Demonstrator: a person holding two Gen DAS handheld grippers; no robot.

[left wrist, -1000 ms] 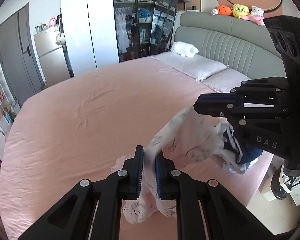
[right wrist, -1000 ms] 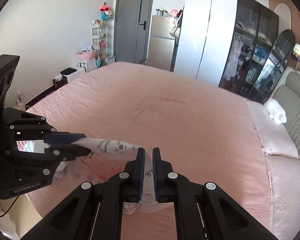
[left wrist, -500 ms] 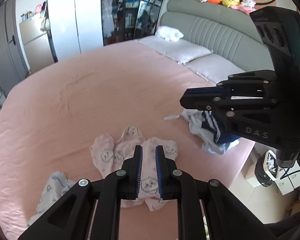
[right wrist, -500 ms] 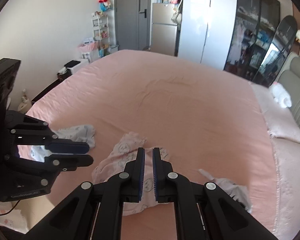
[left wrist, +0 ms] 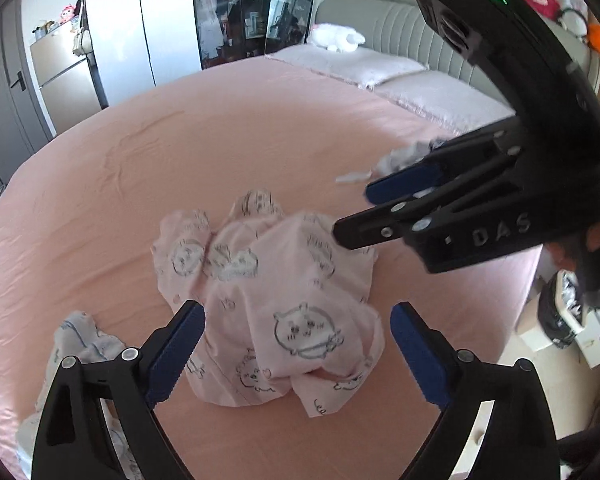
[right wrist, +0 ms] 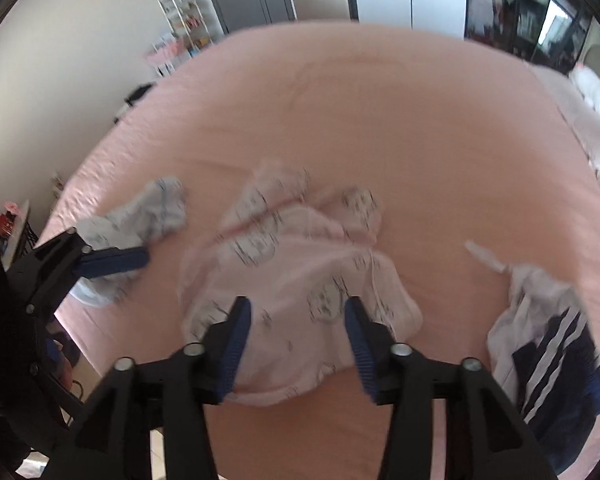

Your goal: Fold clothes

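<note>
A pale pink garment with cartoon prints (left wrist: 276, 292) lies crumpled on the pink bed sheet (left wrist: 180, 160); it also shows in the right wrist view (right wrist: 300, 292). My left gripper (left wrist: 296, 344) is open and empty, its blue pads on either side of the garment's near edge. My right gripper (right wrist: 298, 332) is open and empty, just above the garment's near side. In the left wrist view the right gripper (left wrist: 364, 216) hovers over the garment's right side. In the right wrist view the left gripper (right wrist: 112, 260) sits at the left.
A light blue printed garment (right wrist: 140, 216) lies left of the pink one, also in the left wrist view (left wrist: 84, 352). A white and navy striped garment (right wrist: 548, 344) lies to the right. Pillows (left wrist: 352, 64) and a grey headboard (left wrist: 380, 16) stand at the far end. The bed edge is close.
Both grippers were shut on the pink garment and carried it over the bed; it dropped onto the sheet. Both grippers have now opened wide and moved down close to it.
</note>
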